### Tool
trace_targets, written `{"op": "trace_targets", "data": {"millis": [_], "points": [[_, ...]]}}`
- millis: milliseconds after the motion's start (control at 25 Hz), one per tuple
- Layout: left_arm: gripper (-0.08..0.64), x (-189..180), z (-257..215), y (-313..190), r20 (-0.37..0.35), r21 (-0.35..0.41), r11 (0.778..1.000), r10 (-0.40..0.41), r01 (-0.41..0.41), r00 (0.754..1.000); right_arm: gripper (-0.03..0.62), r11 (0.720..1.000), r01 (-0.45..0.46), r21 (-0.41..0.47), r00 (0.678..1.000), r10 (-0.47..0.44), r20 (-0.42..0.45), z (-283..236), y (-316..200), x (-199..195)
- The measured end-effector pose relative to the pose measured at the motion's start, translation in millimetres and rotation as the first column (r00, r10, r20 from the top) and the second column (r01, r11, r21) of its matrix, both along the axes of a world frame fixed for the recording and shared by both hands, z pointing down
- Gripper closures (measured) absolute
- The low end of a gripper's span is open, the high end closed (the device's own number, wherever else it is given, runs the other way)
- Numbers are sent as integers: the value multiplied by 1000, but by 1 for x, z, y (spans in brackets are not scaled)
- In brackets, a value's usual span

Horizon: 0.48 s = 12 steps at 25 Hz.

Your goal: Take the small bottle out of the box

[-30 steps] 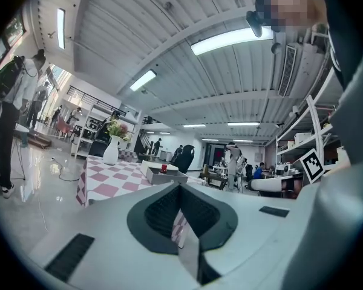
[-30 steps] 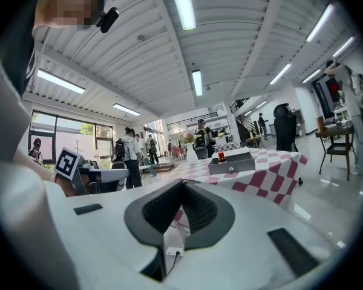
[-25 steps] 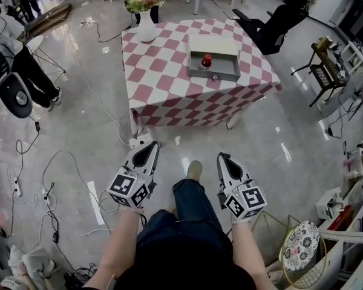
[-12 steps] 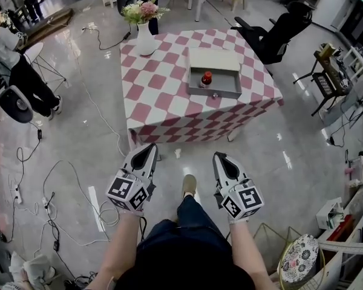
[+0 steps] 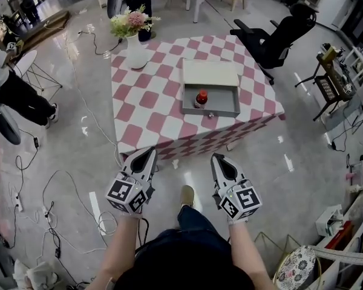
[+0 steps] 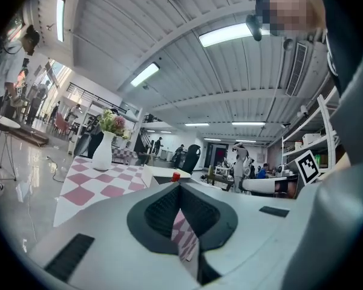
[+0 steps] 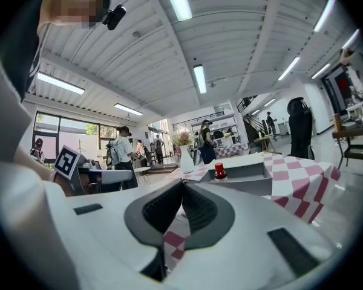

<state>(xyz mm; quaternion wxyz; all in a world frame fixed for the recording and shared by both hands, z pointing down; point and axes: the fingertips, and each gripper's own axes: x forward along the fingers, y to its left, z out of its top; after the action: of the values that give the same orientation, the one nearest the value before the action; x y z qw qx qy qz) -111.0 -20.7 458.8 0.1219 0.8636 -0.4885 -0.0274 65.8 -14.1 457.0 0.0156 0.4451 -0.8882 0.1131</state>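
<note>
A small bottle [image 5: 200, 98] with a red cap stands inside an open grey box [image 5: 210, 112] on the pink-and-white checkered table [image 5: 146, 121]. Both grippers hang level in front of the person, short of the table's near edge and touching nothing. My left gripper [image 5: 147, 153] has its jaws together and empty, and so does my right gripper [image 5: 218, 159]. In the left gripper view the left gripper [image 6: 179, 185] points at the table, with the bottle's cap [image 6: 176, 176] just above its tips. In the right gripper view the right gripper [image 7: 183, 182] faces the box [image 7: 245, 175] and the bottle [image 7: 219, 171].
A white vase of flowers [image 5: 135, 44] stands on the table's far left corner. A black office chair [image 5: 272, 36] sits behind the table at the right. Cables [image 5: 51, 183] trail over the glossy floor at the left. Shelving and a patterned stool [image 5: 297, 268] crowd the right side. People stand at far left.
The person has walked toward the table with both grippers held out; the table, box and bottle now lie closer and lower in the head view. Both grippers stayed shut.
</note>
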Motion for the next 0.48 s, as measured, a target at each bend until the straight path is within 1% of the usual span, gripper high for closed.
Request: {"op": "trace_targets", "data": {"millis": [160, 480], "points": [[558, 6, 2, -35, 0, -9, 1000, -1, 1, 1000, 586, 1000, 30, 7, 998, -30, -58, 4, -34, -1], [558, 27, 9, -89, -7, -23, 1000, 16, -16, 1000, 586, 998, 58, -4, 996, -58, -68, 10, -90, 6]]}}
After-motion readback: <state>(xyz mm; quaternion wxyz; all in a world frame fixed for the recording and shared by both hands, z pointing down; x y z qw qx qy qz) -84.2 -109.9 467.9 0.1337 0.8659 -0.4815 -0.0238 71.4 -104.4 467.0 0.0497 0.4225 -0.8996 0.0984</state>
